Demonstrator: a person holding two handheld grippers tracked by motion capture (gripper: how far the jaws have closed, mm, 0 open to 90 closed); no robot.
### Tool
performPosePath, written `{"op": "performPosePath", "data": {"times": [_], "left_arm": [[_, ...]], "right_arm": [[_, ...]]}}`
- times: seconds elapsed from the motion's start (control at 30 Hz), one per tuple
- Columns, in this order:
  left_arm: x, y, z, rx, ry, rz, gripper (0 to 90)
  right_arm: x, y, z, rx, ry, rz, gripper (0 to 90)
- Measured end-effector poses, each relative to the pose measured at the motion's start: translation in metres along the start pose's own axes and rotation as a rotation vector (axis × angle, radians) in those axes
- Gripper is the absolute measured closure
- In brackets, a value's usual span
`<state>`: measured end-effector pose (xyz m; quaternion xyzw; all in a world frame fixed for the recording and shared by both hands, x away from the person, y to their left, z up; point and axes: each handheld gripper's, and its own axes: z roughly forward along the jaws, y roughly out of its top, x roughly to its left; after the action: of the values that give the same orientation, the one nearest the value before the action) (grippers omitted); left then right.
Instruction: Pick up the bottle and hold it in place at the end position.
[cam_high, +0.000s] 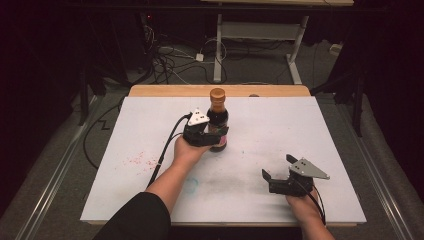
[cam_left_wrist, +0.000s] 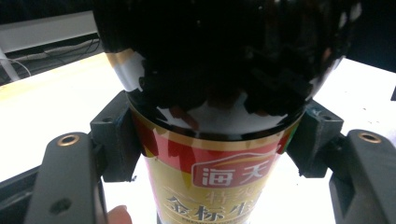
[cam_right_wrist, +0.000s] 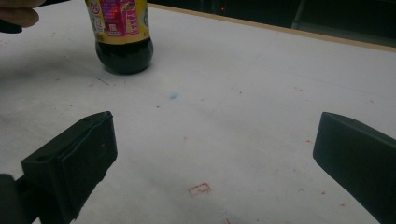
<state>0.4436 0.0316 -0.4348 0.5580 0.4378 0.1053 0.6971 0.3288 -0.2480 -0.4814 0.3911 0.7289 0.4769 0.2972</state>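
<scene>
Dark glass and a brown screw cap mark the soy sauce bottle (cam_high: 218, 120), which in the high view stands upright on the white board (cam_high: 150, 125) toward its far edge, about midway between the left and right edges. The left gripper (cam_high: 212, 135) comes at it from the near-left side, its jaws clamped across the lower, labelled part of the body, while the right gripper (cam_high: 278, 172) waits near the board's near-right corner, well apart from the bottle, with its jaws spread and nothing between them. In the left gripper view the bottle (cam_left_wrist: 210, 93) sits squarely between the two black jaws, each pressing a side of the glass just above the red-and-gold label (cam_left_wrist: 219, 182). The base is hidden here, so this view cannot say whether the bottle rests on the board or is just clear of it. In the right gripper view the bottle's rounded base (cam_right_wrist: 124, 55) shows at the far left, apparently set on the board, and the two jaws stand wide apart over bare, lightly stained surface. The step in hand looks like the grasp itself, made but with no lift evident. The next move likely calls for a straight upward lift with firm, even pressure, since smooth glass can slip or tip when held this low.
</scene>
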Motion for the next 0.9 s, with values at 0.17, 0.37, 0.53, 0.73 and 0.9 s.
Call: {"op": "performPosePath", "data": {"times": [0.17, 0.37, 0.53, 0.73, 0.9], "left_arm": [[0.0005, -0.0031, 0.0019, 0.005, -0.01, -0.004, 28.6], [0.0012, -0.0038, 0.0004, 0.014, -0.021, 0.008, 28.2], [-0.0002, -0.0066, -0.002, 0.018, -0.029, 0.032, 28.1], [-0.0003, -0.0068, -0.0019, 0.024, -0.021, 0.027, 28.1], [-0.0004, -0.0074, -0.0023, 0.023, -0.02, 0.03, 28.2]], "right_arm": [[-0.0003, 0.0, 0.0001, -0.002, 0.001, 0.0, 0.2], [0.0003, 0.0002, 0.0004, 0.005, 0.0, -0.002, 0.4], [-0.0001, 0.0003, 0.0009, 0.005, -0.002, -0.007, 0.2], [-0.0012, 0.0014, 0.0021, 0.021, -0.031, 0.018, 0.2], [-0.0003, 0.0027, 0.0029, 0.027, -0.02, 0.006, 0.3]]}}
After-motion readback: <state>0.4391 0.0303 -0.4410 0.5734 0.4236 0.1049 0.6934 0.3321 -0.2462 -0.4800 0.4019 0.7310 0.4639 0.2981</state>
